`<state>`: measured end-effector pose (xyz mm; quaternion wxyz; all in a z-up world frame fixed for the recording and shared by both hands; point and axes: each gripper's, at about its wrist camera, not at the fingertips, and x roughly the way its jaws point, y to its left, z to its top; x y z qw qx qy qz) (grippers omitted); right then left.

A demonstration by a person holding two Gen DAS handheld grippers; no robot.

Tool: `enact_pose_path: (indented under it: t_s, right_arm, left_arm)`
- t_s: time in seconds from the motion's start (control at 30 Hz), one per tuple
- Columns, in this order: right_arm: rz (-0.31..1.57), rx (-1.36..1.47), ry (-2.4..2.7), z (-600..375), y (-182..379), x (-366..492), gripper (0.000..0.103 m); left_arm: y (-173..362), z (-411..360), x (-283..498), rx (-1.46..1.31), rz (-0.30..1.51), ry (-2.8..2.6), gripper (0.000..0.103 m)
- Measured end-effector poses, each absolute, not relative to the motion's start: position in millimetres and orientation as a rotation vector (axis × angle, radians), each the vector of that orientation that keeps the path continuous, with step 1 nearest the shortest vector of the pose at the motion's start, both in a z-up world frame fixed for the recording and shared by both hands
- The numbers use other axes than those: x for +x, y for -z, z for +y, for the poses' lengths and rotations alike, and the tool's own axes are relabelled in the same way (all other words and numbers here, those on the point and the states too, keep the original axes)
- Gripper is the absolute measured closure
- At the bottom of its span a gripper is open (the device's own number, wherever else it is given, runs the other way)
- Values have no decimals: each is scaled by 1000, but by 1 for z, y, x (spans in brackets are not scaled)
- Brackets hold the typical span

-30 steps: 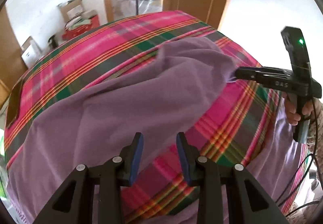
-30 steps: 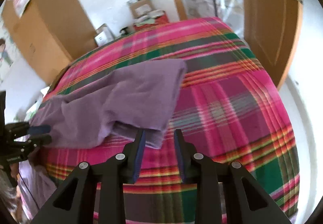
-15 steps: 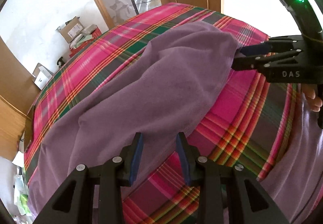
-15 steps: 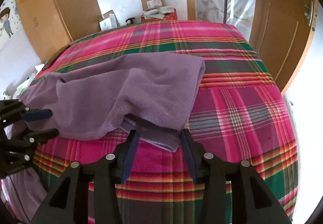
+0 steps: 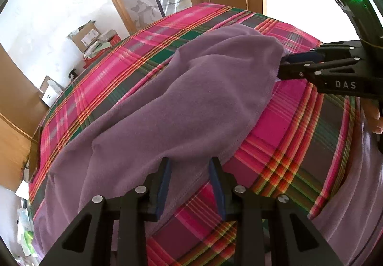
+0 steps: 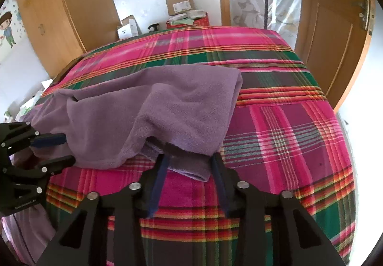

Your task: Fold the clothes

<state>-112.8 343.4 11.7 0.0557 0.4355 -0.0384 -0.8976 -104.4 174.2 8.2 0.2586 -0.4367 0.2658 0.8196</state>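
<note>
A purple fleece garment lies rumpled across a bed with a pink and green plaid cover. In the left wrist view, my left gripper is open, and the garment's near hem lies between its fingers. My right gripper comes in from the right at the garment's far corner. In the right wrist view, the right gripper is open around the folded corner of the garment. The left gripper stands open at the garment's left end, with fabric between its fingers.
A person's hand holds the right gripper's handle. Beyond the bed are cardboard boxes, a wooden wardrobe and a wooden door. The plaid cover is bare to the right of the garment.
Both grippers have moved forward to the garment's edges. The fabric now lies between their fingers. The right gripper's jaws stand wider than one second ago.
</note>
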Motion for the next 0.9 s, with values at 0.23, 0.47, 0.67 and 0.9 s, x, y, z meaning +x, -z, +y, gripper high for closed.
enact_pose_path:
  t_s: [0.23,0.47,0.67,0.9]
  right_arm:
    - [-131,1285,2738,347,-14,-112,93]
    - [-124,1211,2823,359,-27,-112,97]
    - [-73,1186,2912,371,-36,-115,98]
    - [-83,1170,3046,399,-42,-119,98]
  left_arm:
    - [-10,173,-107,-1185,672,-2204,103]
    - [-25,152,-121,-1190,555,-2255,103]
    - [-22,144,-124,-1222,522,-2265,103]
    - [-16,139,-127,-1270,484,-2256,102]
